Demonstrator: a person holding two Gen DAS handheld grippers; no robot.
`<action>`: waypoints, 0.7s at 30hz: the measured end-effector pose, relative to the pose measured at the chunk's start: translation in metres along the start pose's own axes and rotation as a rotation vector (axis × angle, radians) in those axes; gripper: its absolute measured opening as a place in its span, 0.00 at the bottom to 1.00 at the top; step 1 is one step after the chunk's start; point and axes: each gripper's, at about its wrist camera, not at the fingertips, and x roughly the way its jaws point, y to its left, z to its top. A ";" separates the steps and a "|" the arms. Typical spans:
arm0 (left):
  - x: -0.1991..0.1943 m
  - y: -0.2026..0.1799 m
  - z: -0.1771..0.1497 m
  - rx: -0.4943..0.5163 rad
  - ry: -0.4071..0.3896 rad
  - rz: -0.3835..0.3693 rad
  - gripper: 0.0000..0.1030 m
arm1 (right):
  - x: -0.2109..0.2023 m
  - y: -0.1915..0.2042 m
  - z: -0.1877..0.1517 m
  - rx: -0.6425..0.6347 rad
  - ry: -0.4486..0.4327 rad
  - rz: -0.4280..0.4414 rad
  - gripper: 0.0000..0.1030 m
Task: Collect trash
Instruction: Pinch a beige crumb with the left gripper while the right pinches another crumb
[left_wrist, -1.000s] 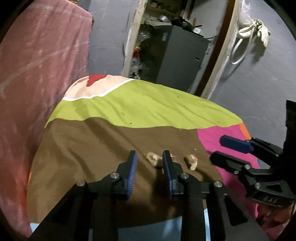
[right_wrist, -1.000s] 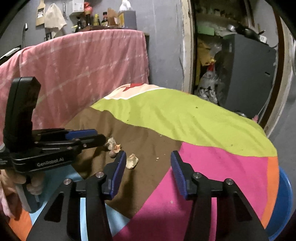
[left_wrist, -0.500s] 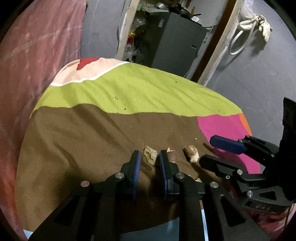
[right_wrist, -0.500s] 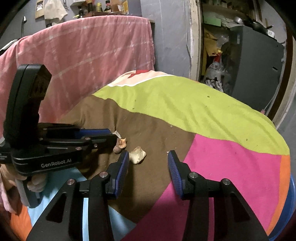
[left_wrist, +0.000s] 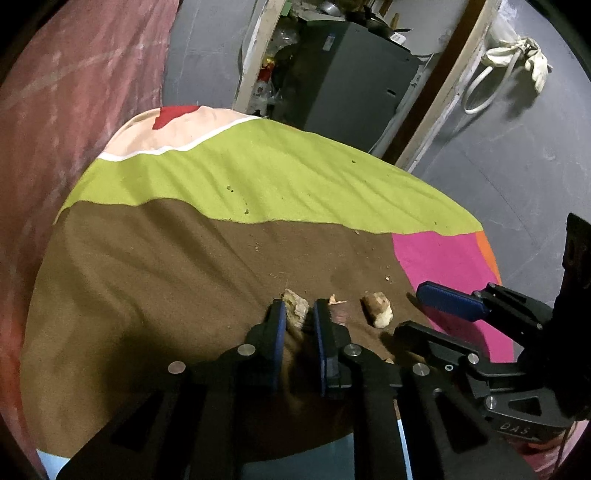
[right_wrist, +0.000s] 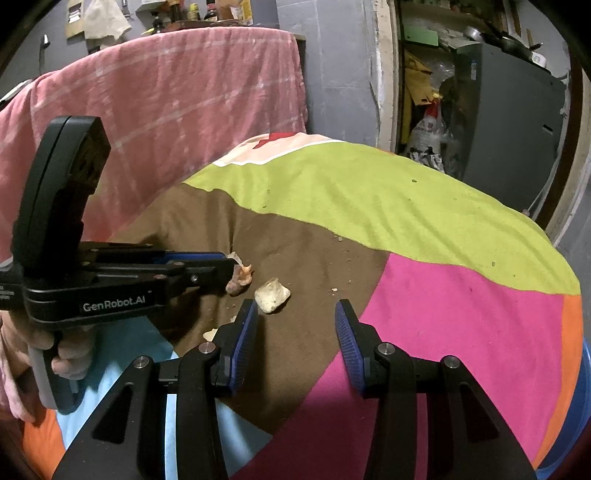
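Small scraps of trash lie on the brown patch of a round table's multicoloured cloth (left_wrist: 258, 177). My left gripper (left_wrist: 299, 317) has its jaws closed narrowly around a pale crumpled scrap (left_wrist: 295, 308); it also shows in the right wrist view (right_wrist: 225, 267), with a brownish-orange scrap (right_wrist: 240, 278) at its tip. A second pale lump (left_wrist: 376, 312) lies just right of it, and shows in the right wrist view (right_wrist: 272, 294). My right gripper (right_wrist: 295, 317) is open and empty, just right of that lump; it shows from the left wrist (left_wrist: 424, 310).
A pink cloth (right_wrist: 166, 103) hangs over furniture behind the table. A grey cabinet (right_wrist: 509, 122) stands in a cluttered doorway beyond the far edge. Small crumbs (right_wrist: 210, 334) dot the brown patch. A blue rim (right_wrist: 578, 398) shows under the table's right side.
My left gripper has moved forward onto the pale scrap and narrowed its jaws around it. My right gripper has come closer to the second lump and stayed open.
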 end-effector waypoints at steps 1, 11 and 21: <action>-0.001 0.000 -0.001 -0.004 -0.005 0.001 0.09 | 0.001 0.001 0.001 -0.005 0.002 0.001 0.40; -0.012 0.011 -0.006 -0.040 -0.010 -0.008 0.01 | 0.020 0.009 0.007 -0.055 0.051 0.014 0.32; -0.012 0.001 -0.002 -0.002 -0.006 -0.017 0.06 | 0.016 -0.003 0.006 -0.009 0.021 0.023 0.12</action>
